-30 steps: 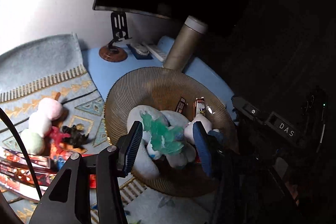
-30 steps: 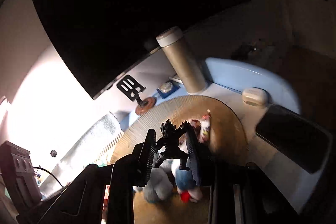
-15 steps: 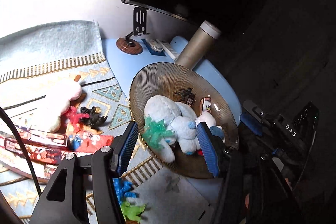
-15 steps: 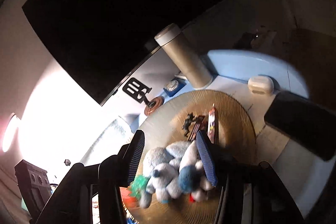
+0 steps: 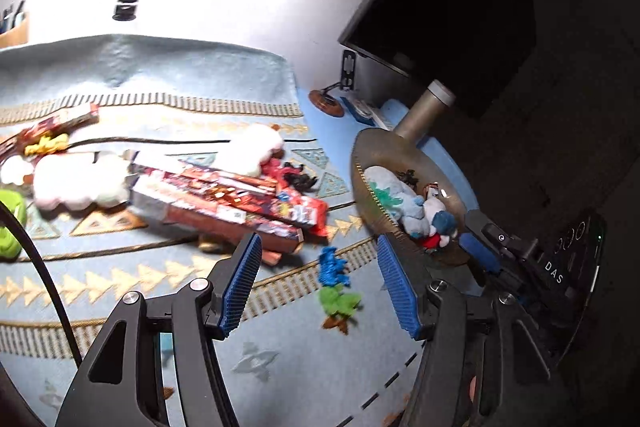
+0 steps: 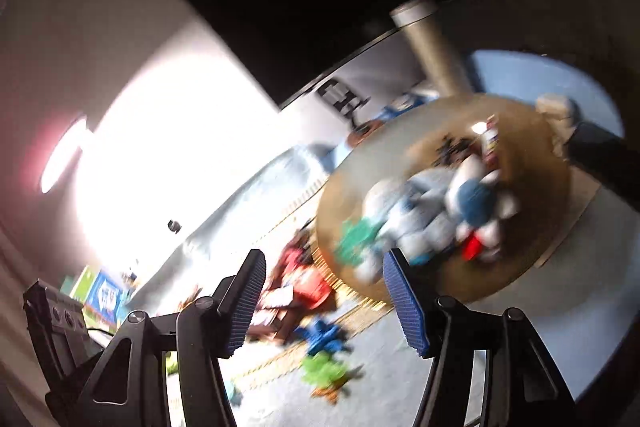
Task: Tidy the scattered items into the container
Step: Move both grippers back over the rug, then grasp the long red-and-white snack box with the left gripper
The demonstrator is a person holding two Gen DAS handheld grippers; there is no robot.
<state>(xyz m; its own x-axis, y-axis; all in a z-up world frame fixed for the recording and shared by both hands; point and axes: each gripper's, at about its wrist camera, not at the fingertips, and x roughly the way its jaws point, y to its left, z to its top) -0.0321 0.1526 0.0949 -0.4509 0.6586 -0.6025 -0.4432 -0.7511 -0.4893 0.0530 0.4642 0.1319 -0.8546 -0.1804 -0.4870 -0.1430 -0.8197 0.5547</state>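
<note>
Ribbed amber bowl (image 5: 372, 151), seemingly glass

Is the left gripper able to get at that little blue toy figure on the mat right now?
Probably yes. The left gripper is empty, its jaws opening, and the blue toy figure lies on the mat just ahead between its fingers, with nothing over it. The green figure touching it could get nudged.

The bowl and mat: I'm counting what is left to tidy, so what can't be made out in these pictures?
- Bowl contents, right wrist view: motion blur smears the plush toys together.
- Bowl's near side, left wrist view: hidden behind the right-hand finger of the left tongs.
- Green object, left wrist view: cut off by the left edge.
- Snack packets' print, left wrist view: blurred, unreadable.
</note>
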